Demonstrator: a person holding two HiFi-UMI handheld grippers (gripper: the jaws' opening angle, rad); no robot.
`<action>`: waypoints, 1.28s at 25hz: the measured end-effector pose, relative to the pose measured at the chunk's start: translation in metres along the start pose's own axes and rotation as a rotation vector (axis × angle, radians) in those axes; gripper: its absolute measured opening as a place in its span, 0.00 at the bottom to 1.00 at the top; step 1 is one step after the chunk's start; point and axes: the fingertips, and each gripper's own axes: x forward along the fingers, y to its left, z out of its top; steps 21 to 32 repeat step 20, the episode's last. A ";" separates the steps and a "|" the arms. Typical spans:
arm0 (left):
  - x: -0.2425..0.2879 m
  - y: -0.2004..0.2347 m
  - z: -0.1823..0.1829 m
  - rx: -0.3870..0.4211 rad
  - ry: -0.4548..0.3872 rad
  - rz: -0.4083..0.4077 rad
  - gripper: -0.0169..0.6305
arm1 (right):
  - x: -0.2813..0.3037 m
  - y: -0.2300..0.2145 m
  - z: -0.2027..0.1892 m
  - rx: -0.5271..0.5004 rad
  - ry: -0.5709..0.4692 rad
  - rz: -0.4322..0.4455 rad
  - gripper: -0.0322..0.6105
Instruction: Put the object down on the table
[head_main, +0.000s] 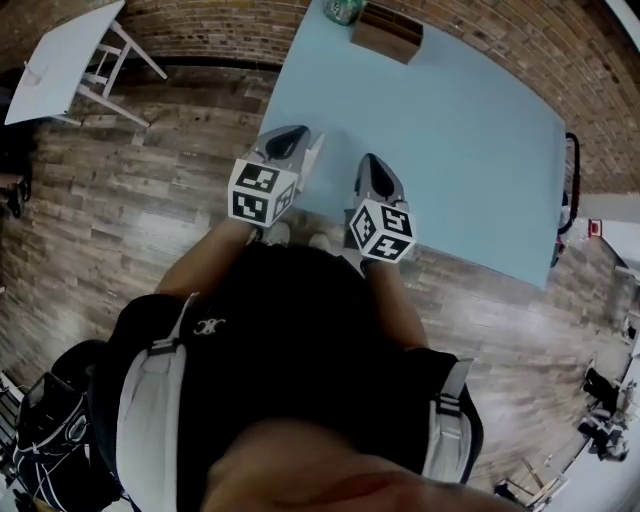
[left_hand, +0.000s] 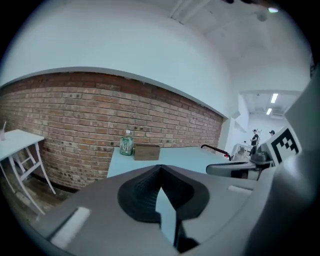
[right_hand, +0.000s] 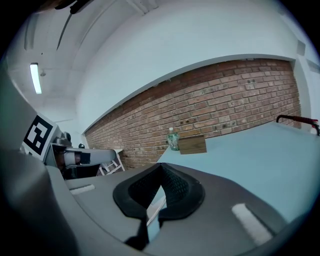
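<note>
The jaws of the left gripper (left_hand: 160, 169) are pressed together tip to tip, and the jaws of the right gripper (right_hand: 161, 166) likewise meet at the tips. Behind each pair of tips only the pale blue counter (head_main: 450, 130) shows through the gap. Which thing the task means cannot be told: a green-tinted bottle (left_hand: 127, 143) and a brown wooden box (left_hand: 147, 151) stand just beside each other at the counter's far edge by the brick wall (left_hand: 75, 115), well ahead of both pairs of jaws, bottle left of box.
</note>
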 end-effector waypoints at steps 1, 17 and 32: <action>-0.001 0.000 0.000 -0.017 0.008 -0.004 0.03 | 0.001 0.001 0.001 0.001 -0.002 0.000 0.07; 0.007 0.017 -0.012 -0.048 0.086 0.032 0.03 | 0.015 0.001 0.015 -0.001 -0.037 0.020 0.07; 0.007 0.018 -0.015 -0.045 0.097 0.044 0.03 | 0.016 0.001 0.015 -0.002 -0.036 0.025 0.07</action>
